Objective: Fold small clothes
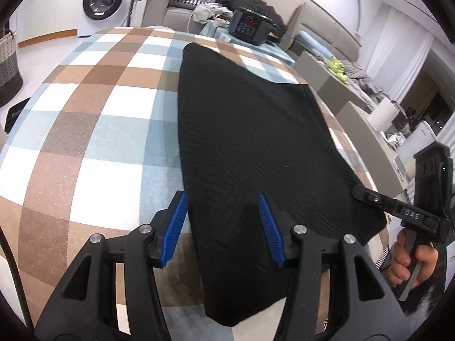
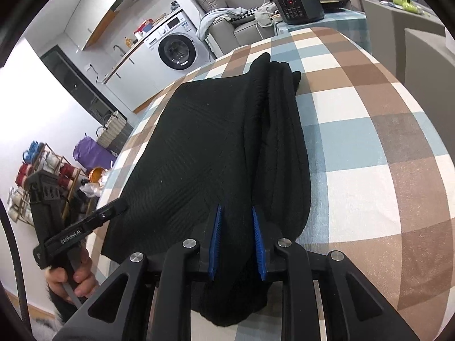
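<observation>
blue pads at the near hem, garment running straight away from both tongs

blue pads (image 1: pixel 267 227) fill the bottom of my left wrist view, and between them sits the near edge of the black knit garment (image 1: pixel 250 142). left tongs (image 1: pixel 223 227) stand about half open, one pad out over the checked tablecloth (image 1: pixel 93 108) just beside the cloth's left edge, the other over the fabric itself. i see nothing pinched there, so i call them released.

right tongs (image 2: pixel 236 241) are much narrower, only a small gap between the pads. black fabric (image 2: pixel 216 147) lies under and between them, right where a long fold ridge runs down the garment. whether the pads actually press that ridge i cannot tell; no earlier-looking clue helps, and the gap looks slack more than clenched.

what matters for my next move: the garment lies flat on the table with its long axis running directly away from both tongs, toward the black appliance (image 1: pixel 250 27) at the far end. its right side is already doubled over lengthwise into a thicker band. both tongs sit at the same near short edge, left one at the left corner, right one at the folded right side, so neither is nearer the far end.

i judge the lengthwise fold is done and a fold across the length comes next: grip the near edge at both corners and carry it away along that axis. risk is the doubled band slipping open if only its top layer is caught.
</observation>
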A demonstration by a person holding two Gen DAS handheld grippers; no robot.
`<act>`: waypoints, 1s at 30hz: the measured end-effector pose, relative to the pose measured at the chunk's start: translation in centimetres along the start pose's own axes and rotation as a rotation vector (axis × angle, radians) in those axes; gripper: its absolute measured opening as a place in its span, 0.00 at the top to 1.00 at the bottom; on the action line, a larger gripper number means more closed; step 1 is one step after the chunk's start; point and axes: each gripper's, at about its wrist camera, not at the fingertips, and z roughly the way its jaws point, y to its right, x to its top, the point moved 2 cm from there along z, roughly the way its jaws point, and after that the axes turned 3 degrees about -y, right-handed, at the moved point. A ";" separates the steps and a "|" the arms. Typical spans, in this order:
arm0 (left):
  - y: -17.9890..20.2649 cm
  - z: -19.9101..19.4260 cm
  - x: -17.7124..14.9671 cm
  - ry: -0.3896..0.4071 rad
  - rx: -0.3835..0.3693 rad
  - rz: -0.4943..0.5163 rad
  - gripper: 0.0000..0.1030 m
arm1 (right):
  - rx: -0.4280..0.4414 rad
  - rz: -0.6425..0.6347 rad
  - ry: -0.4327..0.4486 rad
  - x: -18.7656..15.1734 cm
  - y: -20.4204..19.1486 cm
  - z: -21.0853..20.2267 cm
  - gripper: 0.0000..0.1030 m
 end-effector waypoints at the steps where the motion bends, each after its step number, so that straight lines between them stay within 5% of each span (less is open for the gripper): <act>1: 0.2 -0.1 -0.1 0.006 0.003 0.011 0.52 | -0.004 -0.008 -0.001 -0.1 0.0 0.0 0.79; 23: 0.1 -1.7 -0.5 0.004 0.036 0.044 0.50 | 0.075 0.035 0.002 -0.5 1.1 -0.4 0.81; 27: -0.3 -2.2 -0.4 0.012 0.042 0.043 0.50 | 0.185 0.076 0.066 -0.1 0.1 -2.4 0.88; 30: -0.6 -2.2 -0.3 0.006 0.044 0.041 0.50 | 0.041 0.005 0.079 -0.1 -1.0 -3.2 0.88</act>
